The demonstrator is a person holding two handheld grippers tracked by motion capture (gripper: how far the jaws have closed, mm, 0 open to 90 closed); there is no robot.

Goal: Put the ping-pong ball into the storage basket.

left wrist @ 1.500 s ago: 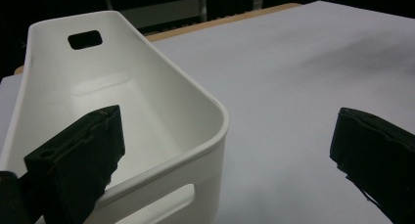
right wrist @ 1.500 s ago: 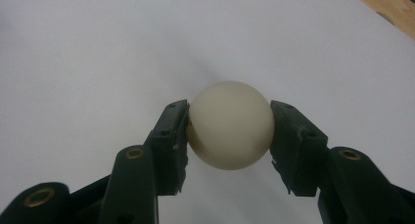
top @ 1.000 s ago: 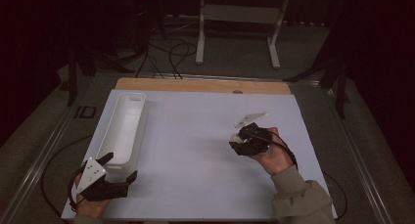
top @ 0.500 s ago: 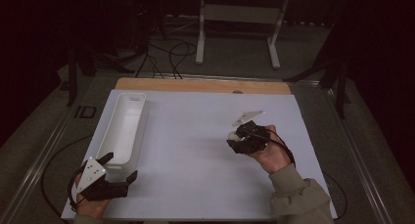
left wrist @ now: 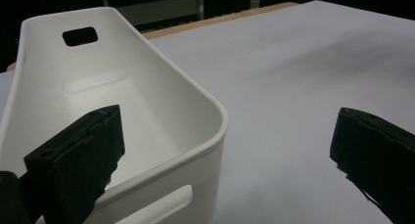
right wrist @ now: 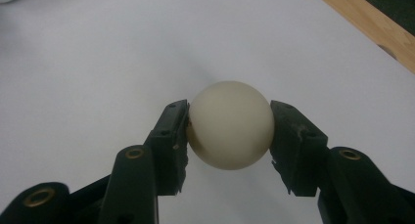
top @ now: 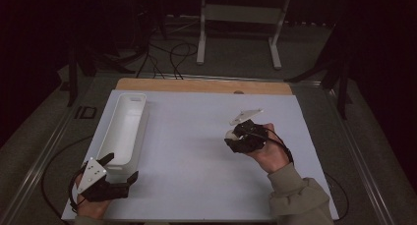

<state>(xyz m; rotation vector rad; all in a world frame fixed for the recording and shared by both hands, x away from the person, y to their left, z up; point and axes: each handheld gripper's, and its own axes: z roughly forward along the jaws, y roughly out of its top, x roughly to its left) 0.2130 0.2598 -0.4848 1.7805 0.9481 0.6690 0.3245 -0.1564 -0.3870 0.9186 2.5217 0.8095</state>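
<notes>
- A dark room is seen, with a white surface in the middle and a wooden strip along its far edge.
- Black cables and the legs of a metal stand are seen on the floor behind the surface.
- A long white bin is set near the left side of the surface. A hole for a handle is cut in its far end wall.
- The left gripper is held at the near left corner. Its jaws are spread wide, with nothing held between them. One jaw is seen in front of the bin's near end, the other over the bare surface.
- The right gripper is held right of the middle of the surface. Its jaws are pressed on both sides of a cream ball.
- The ball is gripped just above the white surface, well apart from the bin.
</notes>
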